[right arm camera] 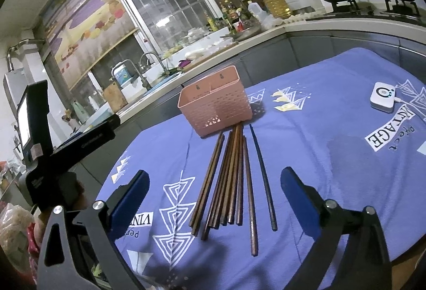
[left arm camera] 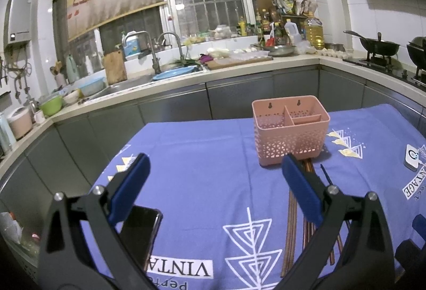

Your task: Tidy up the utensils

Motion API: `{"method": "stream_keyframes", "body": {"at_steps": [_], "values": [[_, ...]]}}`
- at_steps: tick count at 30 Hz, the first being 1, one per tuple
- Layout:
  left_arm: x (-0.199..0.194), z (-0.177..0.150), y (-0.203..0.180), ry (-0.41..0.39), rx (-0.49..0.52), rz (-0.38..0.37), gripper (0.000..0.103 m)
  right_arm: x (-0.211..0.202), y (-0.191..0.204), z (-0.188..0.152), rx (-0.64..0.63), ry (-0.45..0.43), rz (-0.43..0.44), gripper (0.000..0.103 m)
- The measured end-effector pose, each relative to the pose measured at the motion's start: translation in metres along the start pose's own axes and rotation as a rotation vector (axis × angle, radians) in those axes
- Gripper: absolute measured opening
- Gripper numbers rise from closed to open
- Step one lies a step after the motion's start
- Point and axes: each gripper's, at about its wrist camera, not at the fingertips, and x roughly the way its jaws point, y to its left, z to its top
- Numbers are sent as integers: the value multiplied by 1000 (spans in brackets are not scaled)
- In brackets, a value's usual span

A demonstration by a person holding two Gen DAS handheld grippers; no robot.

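While both my grippers hang spread and empty over the table [right arm camera: 332,156], left [left arm camera: 213,178] and right [right arm camera: 214,188], the chopsticks [right arm camera: 229,178] lie mid-table, tips just beside the pink caddy [right arm camera: 215,103] toward the far edge.

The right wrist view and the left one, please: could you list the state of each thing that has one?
Left gripper: open, holding nothing.
Right gripper: open, holding nothing.
Pink utensil holder: upright, compartments look empty.
Chopsticks: lying loose on the blue cloth, tips near the holder.
Phone: flat, screen dark.
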Motion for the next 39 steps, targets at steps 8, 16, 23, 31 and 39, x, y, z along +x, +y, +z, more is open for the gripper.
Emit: {"method": "stream_keyframes", "body": {"at_steps": [8, 16, 23, 31, 39], "values": [[0, 1, -2, -3, 3, 3, 95, 0, 0, -1, 4, 1, -4, 94], [0, 1, -2, -3, 6, 4, 95, 1, -2, -1, 6, 5, -8, 92], [0, 0, -3, -3, 6, 2, 95, 2, -5, -1, 20, 12, -20, 87], [1, -1, -4, -3, 7, 4, 95, 4, -7, -1, 18, 17, -19, 81], [1, -1, -5, -4, 7, 0, 95, 4, -4, -2, 9, 28, -19, 75]]}}
